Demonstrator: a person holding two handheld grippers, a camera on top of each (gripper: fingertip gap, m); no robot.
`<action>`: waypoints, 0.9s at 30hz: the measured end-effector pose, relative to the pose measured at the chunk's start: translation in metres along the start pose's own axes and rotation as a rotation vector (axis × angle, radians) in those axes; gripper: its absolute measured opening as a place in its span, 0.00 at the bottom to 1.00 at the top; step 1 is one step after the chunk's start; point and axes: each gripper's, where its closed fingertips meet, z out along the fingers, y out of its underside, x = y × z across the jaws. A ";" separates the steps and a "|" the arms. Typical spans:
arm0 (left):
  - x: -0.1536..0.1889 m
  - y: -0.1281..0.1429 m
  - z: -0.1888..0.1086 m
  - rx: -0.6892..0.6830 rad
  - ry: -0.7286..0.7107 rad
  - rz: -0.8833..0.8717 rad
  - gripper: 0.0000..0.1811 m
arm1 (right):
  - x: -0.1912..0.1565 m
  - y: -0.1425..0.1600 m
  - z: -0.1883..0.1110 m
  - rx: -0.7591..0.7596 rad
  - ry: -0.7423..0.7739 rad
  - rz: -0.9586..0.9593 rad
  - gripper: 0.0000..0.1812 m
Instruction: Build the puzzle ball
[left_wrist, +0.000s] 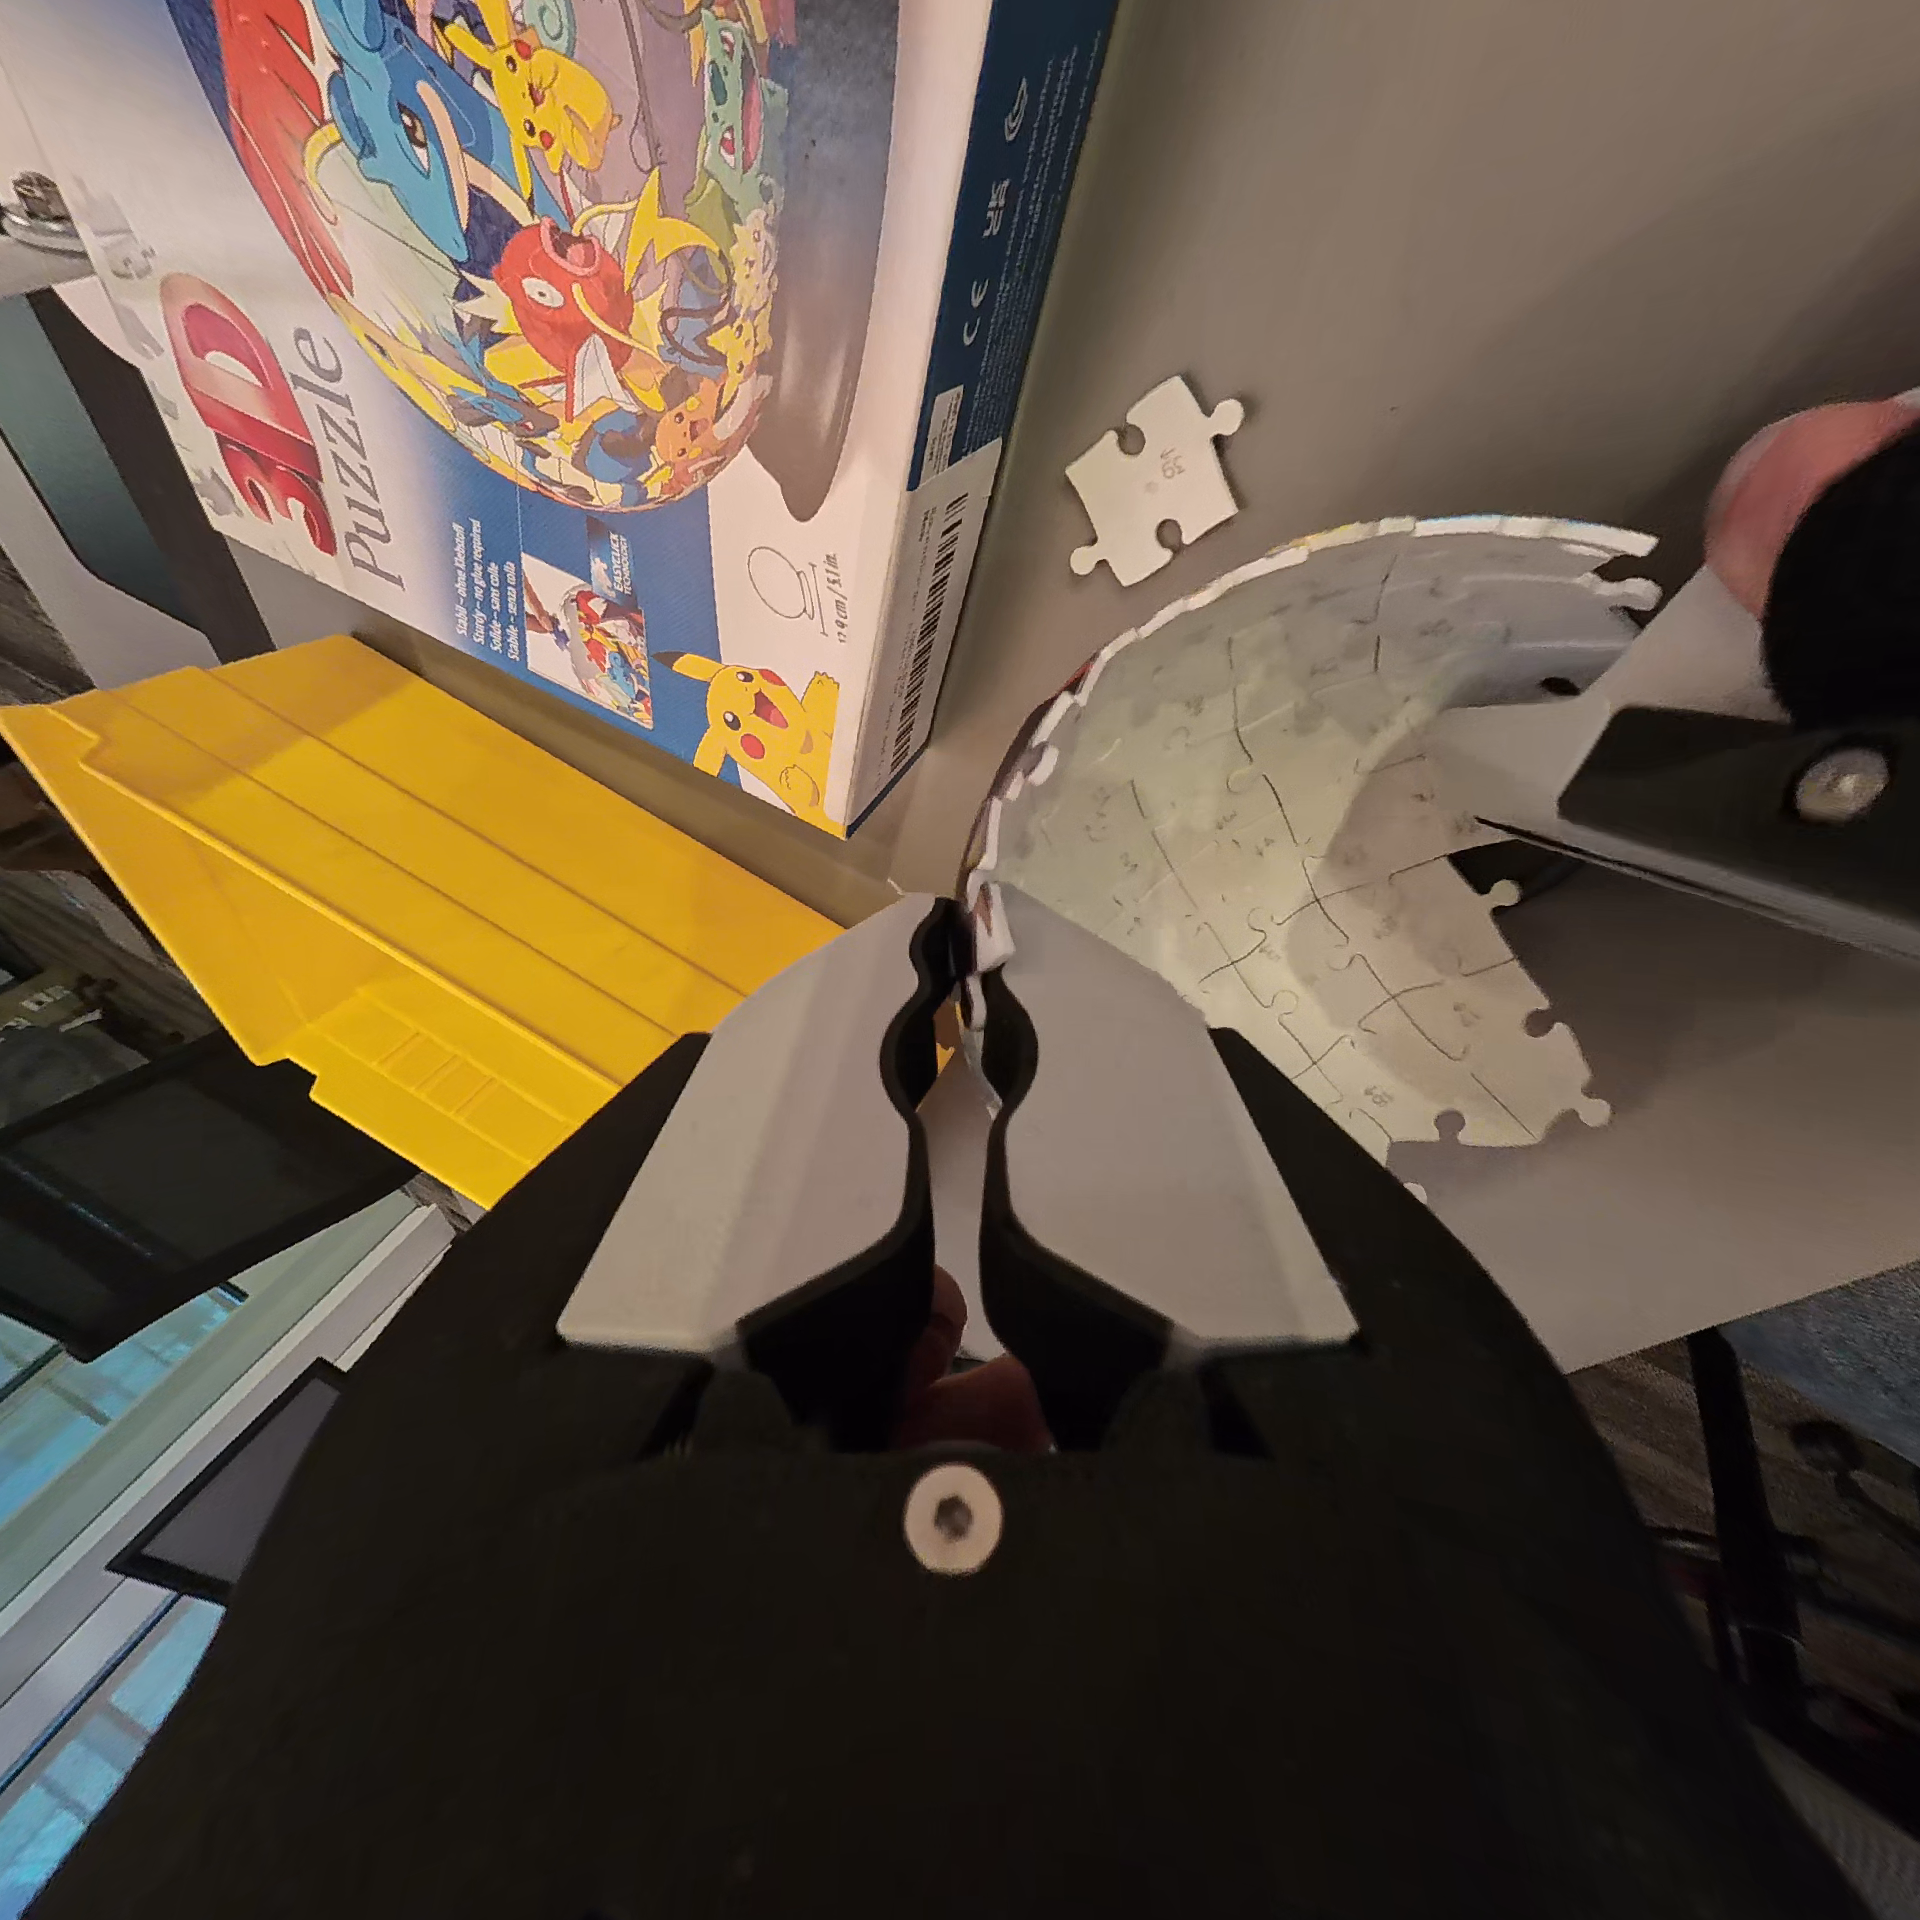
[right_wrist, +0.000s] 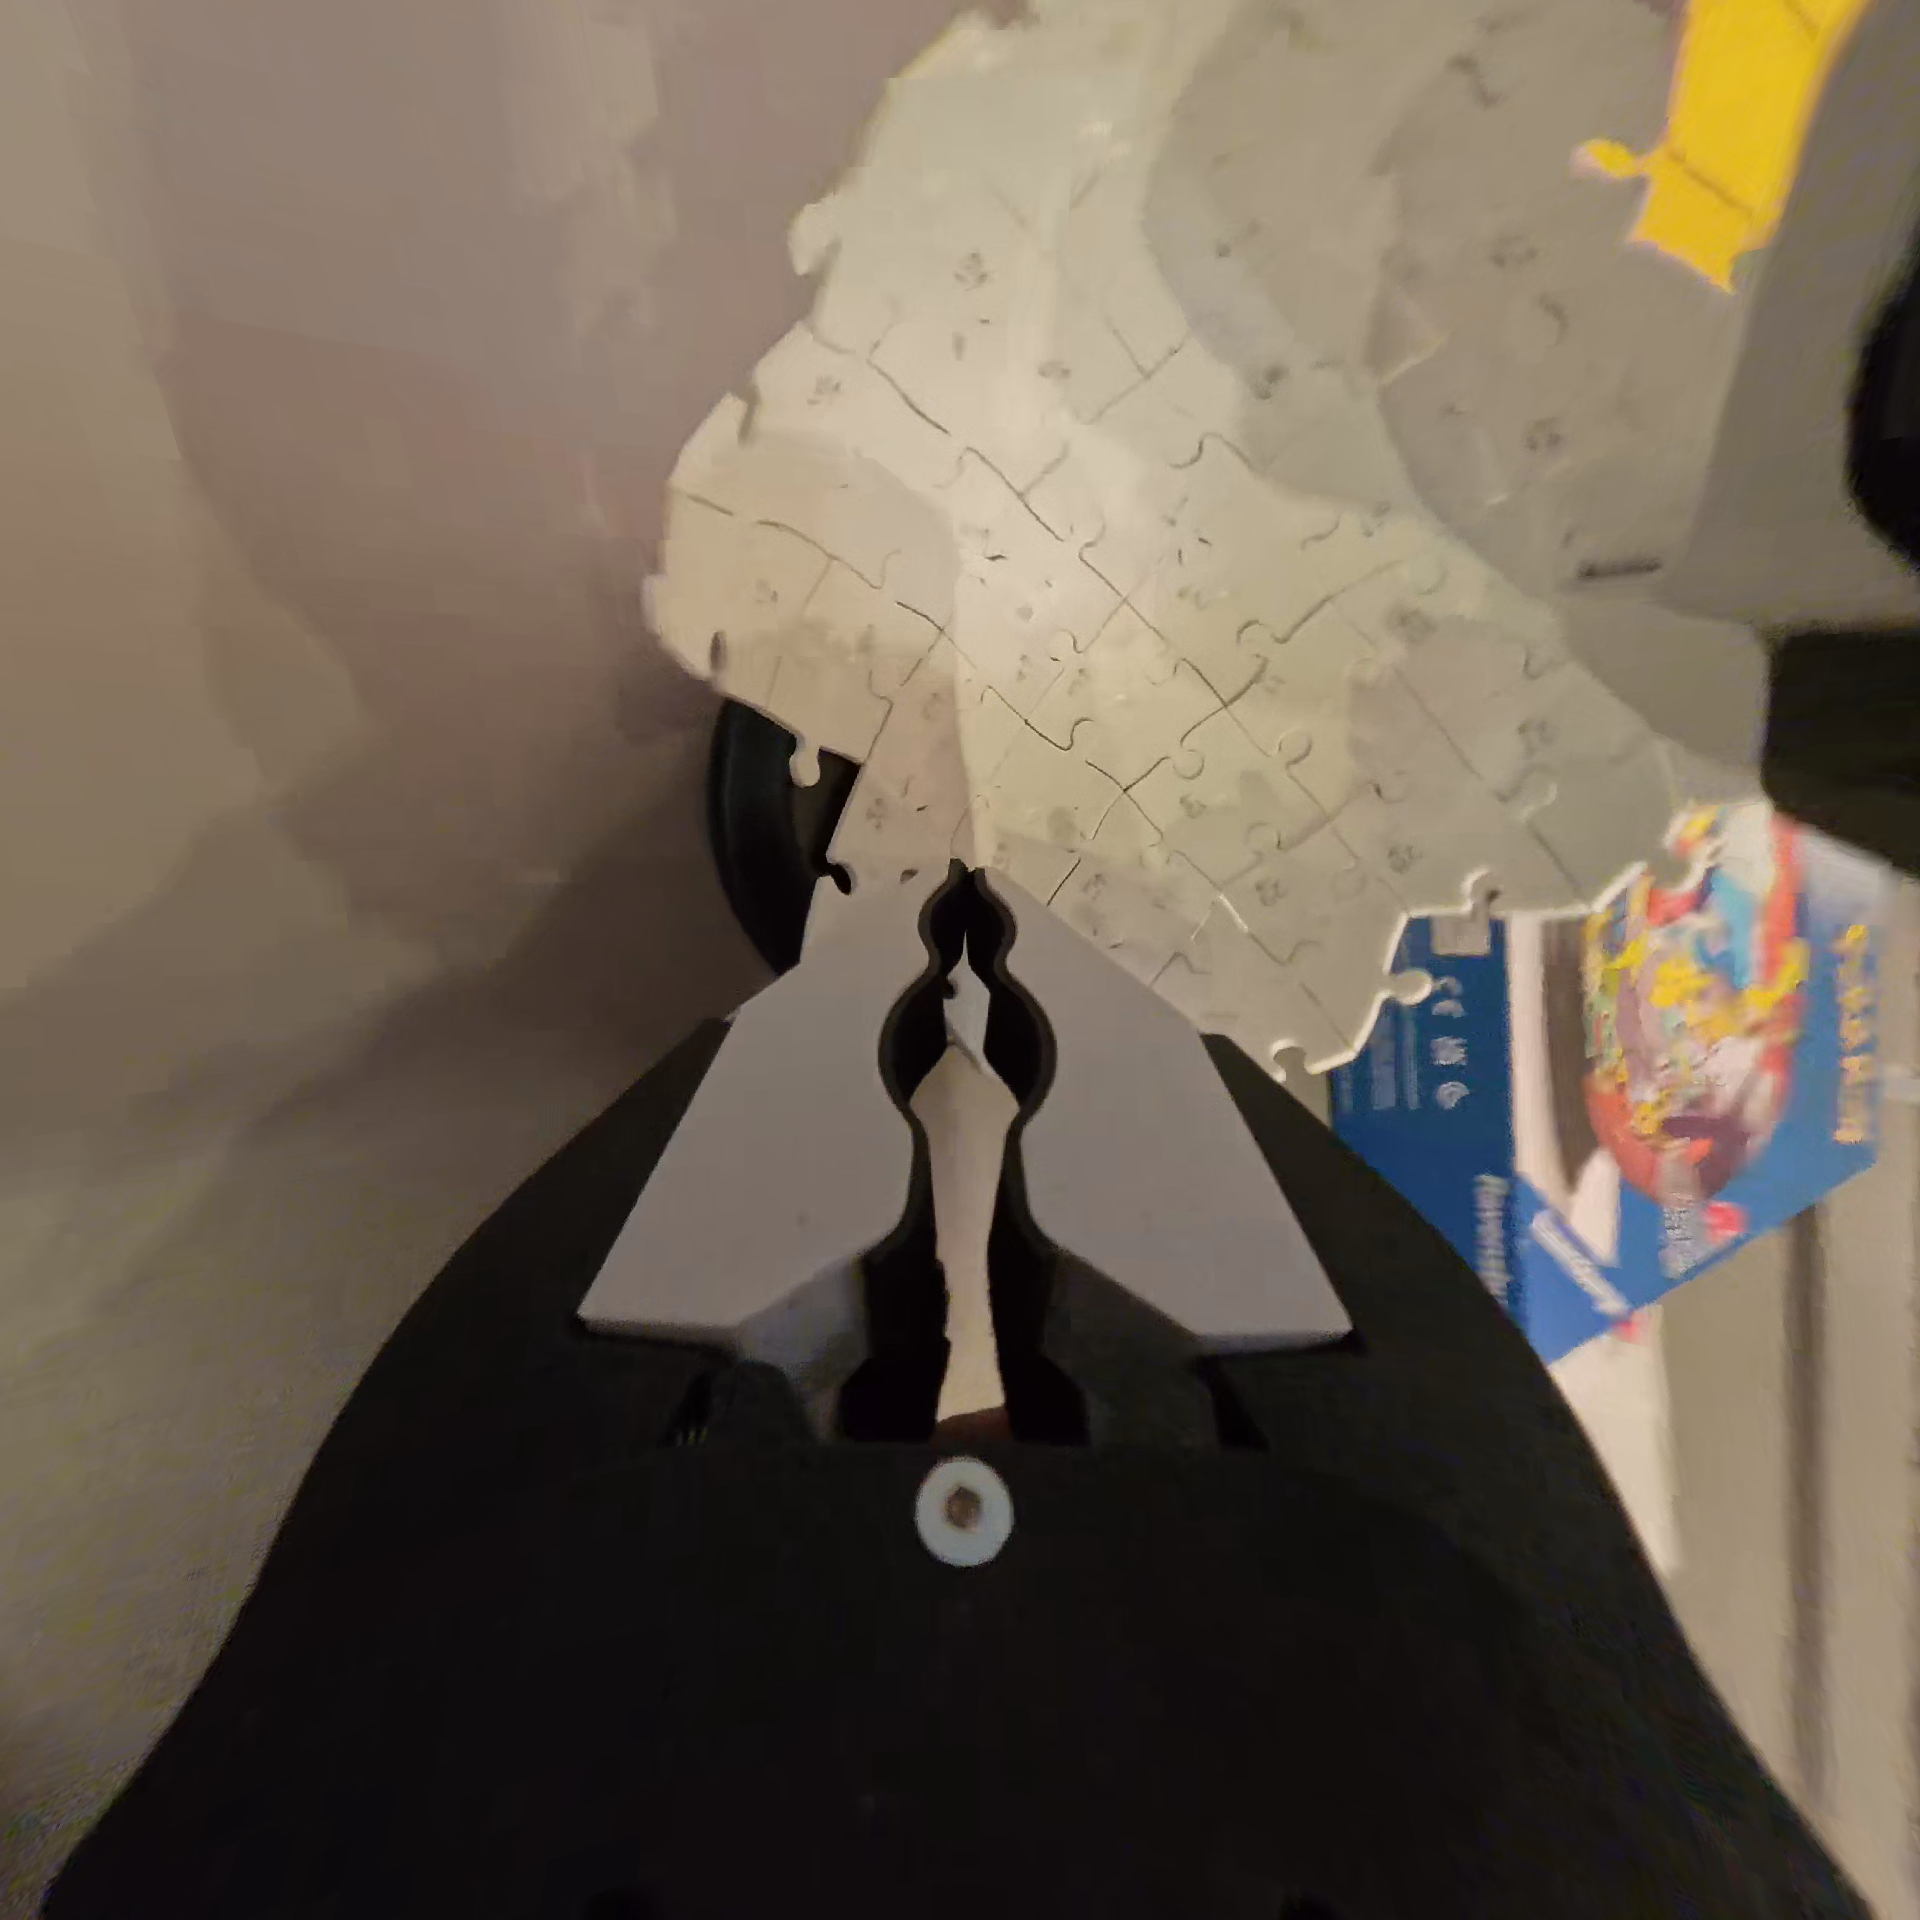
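The puzzle box (left_wrist: 582, 416) bears the only clear print: large red and grey lettering on its front, small multi-line print below that, a barcode label (left_wrist: 920, 634) on its white edge, and white marks on its blue side. Just beside the box, a loose piece (left_wrist: 1158, 478) shows a small number. The puzzle ball shell (left_wrist: 1278, 790), near the box's corner, carries faint numbers, mostly too blurred to read.

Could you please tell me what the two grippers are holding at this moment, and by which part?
Both hold the half-built puzzle ball shell: the left gripper pinches its jagged rim, the right gripper another stretch of that rim.
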 end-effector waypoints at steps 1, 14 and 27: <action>0.000 0.000 0.000 0.002 0.002 0.000 0.02 | 0.000 0.000 0.000 -0.016 0.034 -0.070 0.00; -0.001 0.000 0.000 0.007 -0.008 0.012 0.02 | 0.002 -0.004 -0.006 0.096 0.032 -0.097 0.00; 0.004 -0.004 -0.002 0.039 -0.009 0.029 0.02 | -0.007 -0.003 -0.006 0.012 0.016 -0.298 0.00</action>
